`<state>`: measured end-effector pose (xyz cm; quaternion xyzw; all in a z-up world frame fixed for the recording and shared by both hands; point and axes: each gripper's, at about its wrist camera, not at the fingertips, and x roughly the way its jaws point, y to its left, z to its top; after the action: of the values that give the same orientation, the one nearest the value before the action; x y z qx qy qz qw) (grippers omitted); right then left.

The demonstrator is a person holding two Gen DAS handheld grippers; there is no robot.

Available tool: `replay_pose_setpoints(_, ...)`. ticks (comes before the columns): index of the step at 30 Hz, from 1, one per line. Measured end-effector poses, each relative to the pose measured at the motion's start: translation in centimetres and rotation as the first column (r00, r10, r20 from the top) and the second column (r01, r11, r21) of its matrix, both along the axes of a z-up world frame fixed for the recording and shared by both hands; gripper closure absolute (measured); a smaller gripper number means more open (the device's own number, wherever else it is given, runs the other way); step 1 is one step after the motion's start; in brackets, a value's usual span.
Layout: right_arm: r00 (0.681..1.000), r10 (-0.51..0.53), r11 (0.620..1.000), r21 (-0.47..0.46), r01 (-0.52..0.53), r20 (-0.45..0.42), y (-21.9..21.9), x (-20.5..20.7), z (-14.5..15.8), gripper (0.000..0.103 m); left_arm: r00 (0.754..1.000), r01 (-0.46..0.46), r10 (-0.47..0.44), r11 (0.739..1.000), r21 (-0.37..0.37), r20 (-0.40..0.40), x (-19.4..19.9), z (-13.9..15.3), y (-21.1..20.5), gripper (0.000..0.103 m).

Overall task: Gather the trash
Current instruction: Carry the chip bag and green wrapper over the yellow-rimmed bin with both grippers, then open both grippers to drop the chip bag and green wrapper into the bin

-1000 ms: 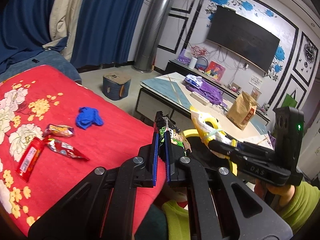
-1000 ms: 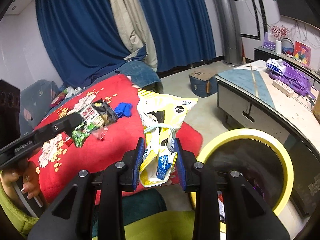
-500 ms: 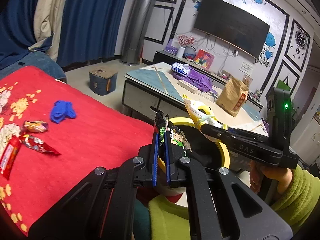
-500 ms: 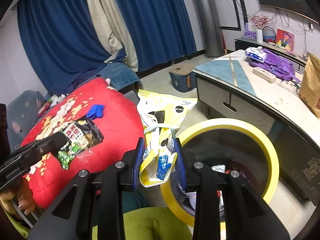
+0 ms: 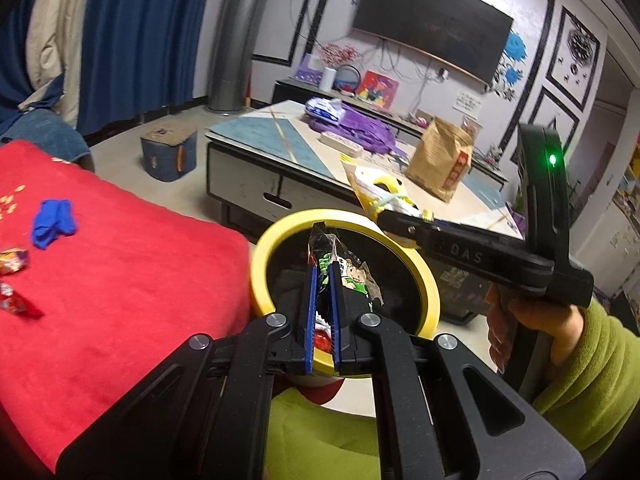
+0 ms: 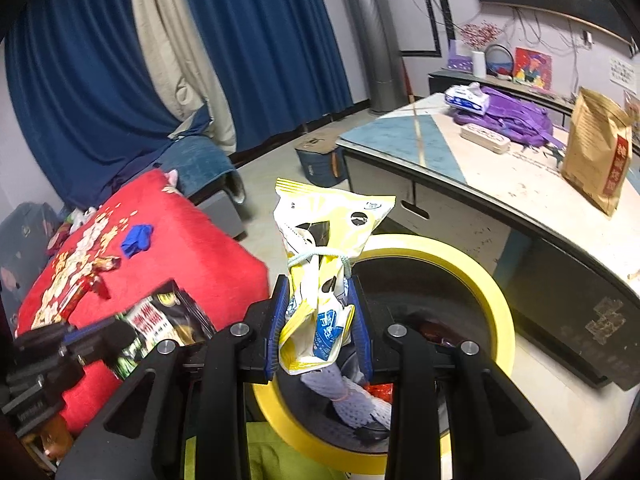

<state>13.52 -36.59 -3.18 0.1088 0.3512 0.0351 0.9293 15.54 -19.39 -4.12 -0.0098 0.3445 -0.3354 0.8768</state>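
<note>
My left gripper (image 5: 322,280) is shut on a black and green snack wrapper (image 5: 352,276) and holds it over the yellow-rimmed trash bin (image 5: 264,256). My right gripper (image 6: 320,292) is shut on a yellow and white snack bag (image 6: 328,224) tied with string, above the same bin (image 6: 492,292). The left gripper and its wrapper (image 6: 164,320) show at the lower left of the right wrist view. The right gripper (image 5: 384,216) shows in the left wrist view with the yellow bag (image 5: 376,188). Trash lies inside the bin.
A red flowered cover (image 5: 120,272) to the left carries a blue cloth (image 5: 52,222) and red candy wrappers (image 5: 14,260). A low table (image 6: 440,152) behind the bin holds a brown paper bag (image 6: 596,152) and purple bag (image 6: 516,118). A blue box (image 5: 170,154) stands on the floor.
Both grippers have swung right from the red cover toward the bin, each still holding its wrapper. The bin now lies under both.
</note>
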Motion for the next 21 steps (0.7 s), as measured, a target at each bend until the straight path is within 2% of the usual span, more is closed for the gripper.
replay_pose_setpoints(12,0.992,-0.103,0.995,0.001,0.103,-0.074,-4.1,0.8,-3.2,0.075,0.993,0.091,-0.089,0.996,0.025,-0.084,1.4,-3.6,-3.9,0.101)
replay_pose_setpoints(21,0.985,-0.118,0.993,0.012,0.12,-0.125,-4.9,1.5,-5.4,0.074,0.985,0.124,-0.117,0.991,0.047,-0.126,2.2,-5.8,-5.7,0.101)
